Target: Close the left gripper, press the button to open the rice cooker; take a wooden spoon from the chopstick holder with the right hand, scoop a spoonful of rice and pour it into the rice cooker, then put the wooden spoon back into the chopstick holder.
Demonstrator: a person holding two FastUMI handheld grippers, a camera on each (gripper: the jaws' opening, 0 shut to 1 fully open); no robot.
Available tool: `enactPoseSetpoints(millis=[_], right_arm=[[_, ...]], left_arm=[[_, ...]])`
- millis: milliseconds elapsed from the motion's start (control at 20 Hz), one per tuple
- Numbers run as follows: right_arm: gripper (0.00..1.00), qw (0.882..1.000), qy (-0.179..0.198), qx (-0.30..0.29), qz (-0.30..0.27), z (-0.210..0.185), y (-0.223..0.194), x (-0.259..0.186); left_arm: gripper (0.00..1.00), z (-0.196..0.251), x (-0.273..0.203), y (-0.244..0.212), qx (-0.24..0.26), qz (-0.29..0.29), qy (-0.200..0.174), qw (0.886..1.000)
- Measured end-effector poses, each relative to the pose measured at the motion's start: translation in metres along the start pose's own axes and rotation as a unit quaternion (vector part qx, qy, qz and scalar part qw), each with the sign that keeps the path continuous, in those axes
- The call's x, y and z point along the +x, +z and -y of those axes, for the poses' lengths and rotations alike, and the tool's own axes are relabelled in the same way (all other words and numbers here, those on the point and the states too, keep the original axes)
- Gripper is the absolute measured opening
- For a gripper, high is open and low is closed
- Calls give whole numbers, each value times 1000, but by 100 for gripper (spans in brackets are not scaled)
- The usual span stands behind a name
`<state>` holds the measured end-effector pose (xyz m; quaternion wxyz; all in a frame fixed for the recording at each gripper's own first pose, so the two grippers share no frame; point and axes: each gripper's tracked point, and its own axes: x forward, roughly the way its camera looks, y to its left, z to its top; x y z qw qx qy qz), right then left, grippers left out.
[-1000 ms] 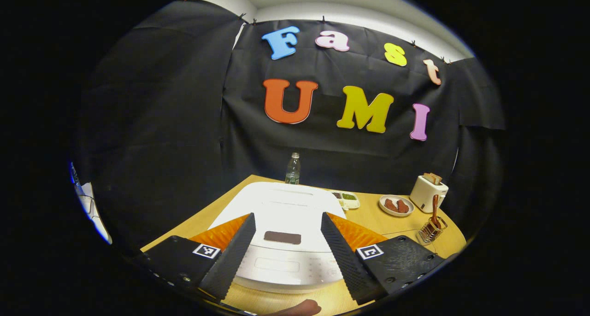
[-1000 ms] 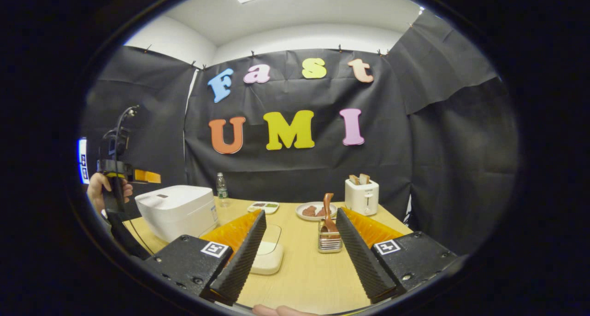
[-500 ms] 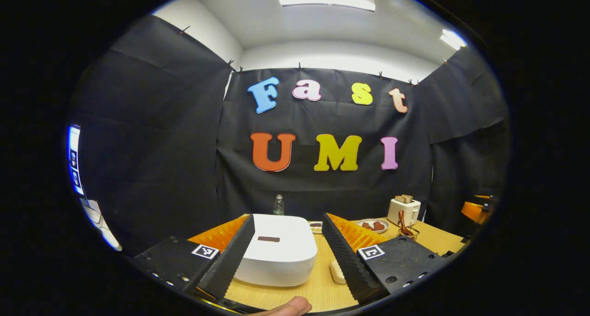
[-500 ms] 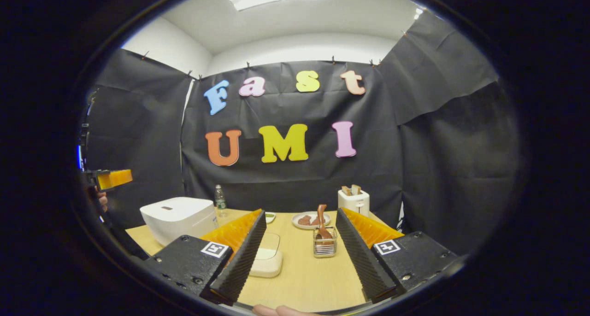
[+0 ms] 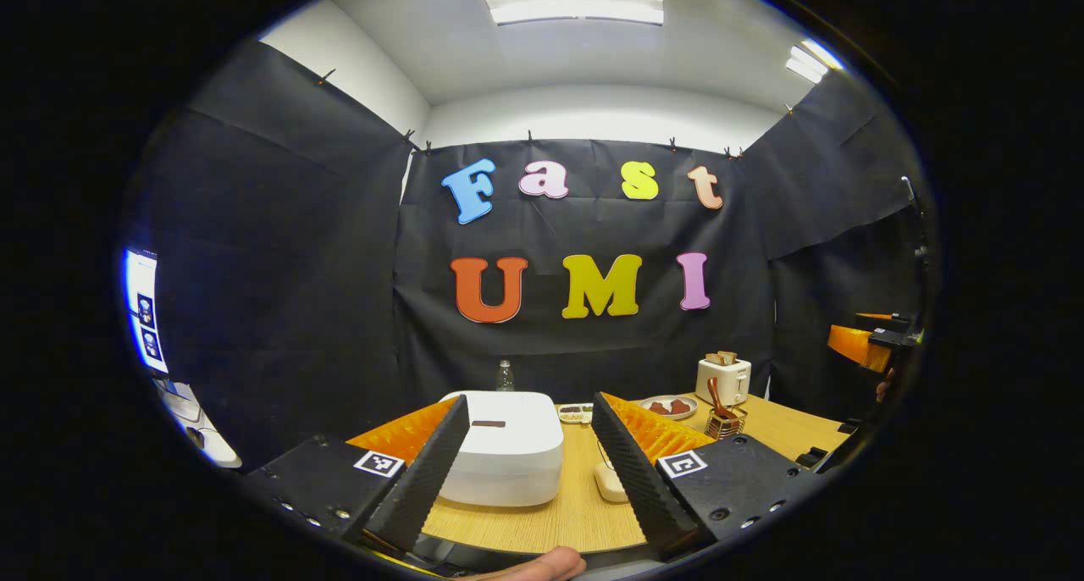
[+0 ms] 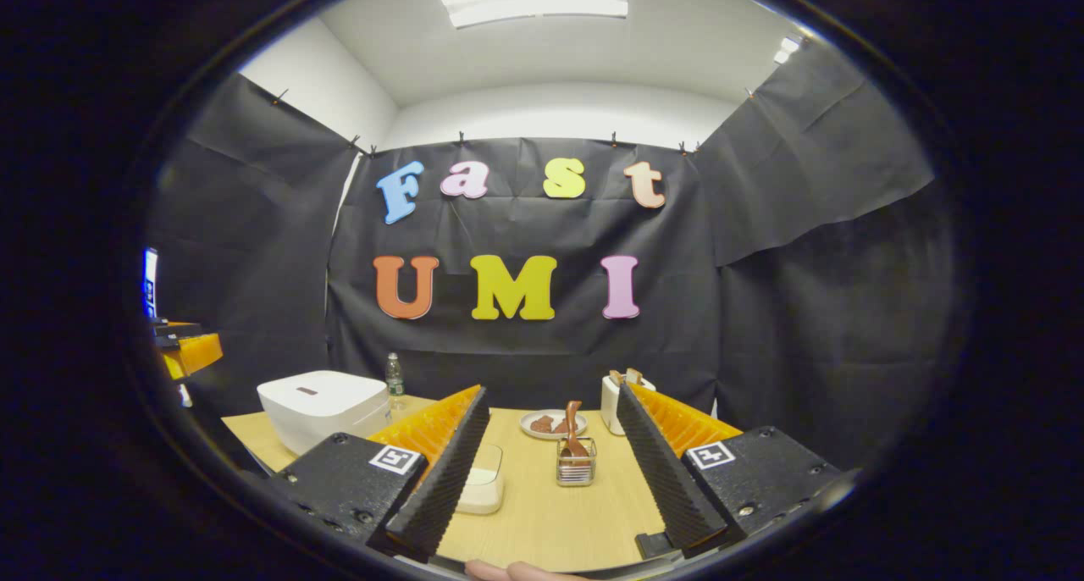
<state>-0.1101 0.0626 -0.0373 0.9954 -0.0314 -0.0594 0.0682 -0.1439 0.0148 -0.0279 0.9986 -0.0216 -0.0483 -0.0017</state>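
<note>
White rice cooker point(image 5: 506, 445) between left tongs point(image 5: 529, 458)

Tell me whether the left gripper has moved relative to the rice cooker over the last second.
Yes. The left gripper has backed away from the rice cooker: a second ago the cooker's lid spread wide between its open fingers, now the whole cooker looks small and farther off.

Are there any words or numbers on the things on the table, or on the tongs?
No text can be read.
Water bottle: label too small.
Rice cooker: dark lid panel, no writing legible.
Left tongs and right tongs: square black-and-white pattern tags, no words.
</note>
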Motion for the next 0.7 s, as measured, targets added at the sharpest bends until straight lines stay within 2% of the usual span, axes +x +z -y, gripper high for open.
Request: enactPoseSetpoints(millis=[250, 450, 700], right_arm=[[99, 999, -9, 17, 44, 0, 11, -2], [99, 1000, -5, 11, 24, -2, -7, 2], [99, 1000, -5, 10, 10, -1, -14, 6]], left_arm=[[94, -5, -2, 2, 8, 10, -2, 1000], [94, -3, 0, -7, -7, -5, -10, 1000], [94, -9, 0, -7, 4, -7, -2, 1000]])
